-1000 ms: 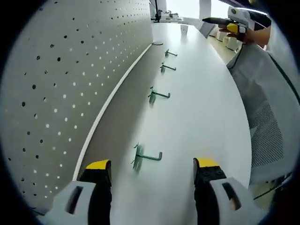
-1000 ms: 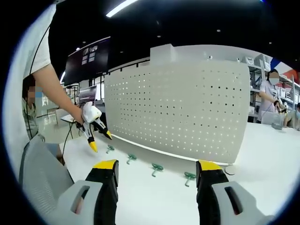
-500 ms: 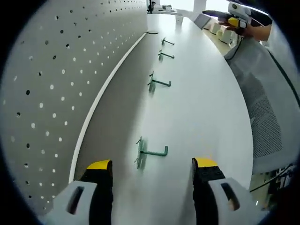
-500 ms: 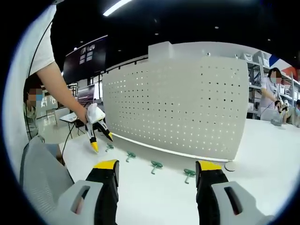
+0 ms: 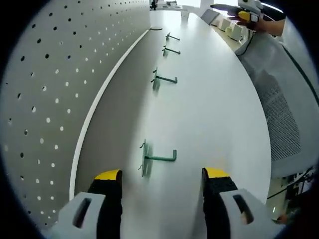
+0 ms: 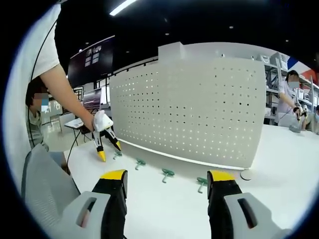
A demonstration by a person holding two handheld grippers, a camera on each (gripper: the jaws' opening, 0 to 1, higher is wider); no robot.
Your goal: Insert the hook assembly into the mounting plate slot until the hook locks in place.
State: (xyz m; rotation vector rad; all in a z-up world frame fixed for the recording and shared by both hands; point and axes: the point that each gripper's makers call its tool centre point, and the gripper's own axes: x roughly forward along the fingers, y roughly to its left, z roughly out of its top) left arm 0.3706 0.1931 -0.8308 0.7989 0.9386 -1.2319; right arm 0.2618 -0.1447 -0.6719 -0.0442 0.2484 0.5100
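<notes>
Left gripper (image 5: pixel 160 175), with yellow-tipped black jaws spread wide and nothing between them, hangs low over the white tabletop (image 5: pixel 219 114), and the nearest green wire hook assembly (image 5: pixel 154 158) lies just ahead of the jaw tips, flat on the table. Its long shank runs crosswise, away from the white perforated mounting plate (image 5: pixel 45 89); the small upturned tip points away from the plate and the backing bracket lies toward it. Compared with half a second ago that hook sits slightly higher and closer between the jaws in the left gripper view, a shift of the camera. Farther along the plate's foot lie a second green hook (image 5: pixel 163 79) and two more green hooks (image 5: pixel 169 44), all turned the same way. Beyond them a hand holds the right gripper (image 5: pixel 234 8) above the table's far edge. Seen from the right gripper view, the right gripper (image 6: pixel 167 175) is likewise spread and empty, while the plate (image 6: pixel 199 109) stands upright with the four hooks in a row before it, apart from its holes.
</notes>
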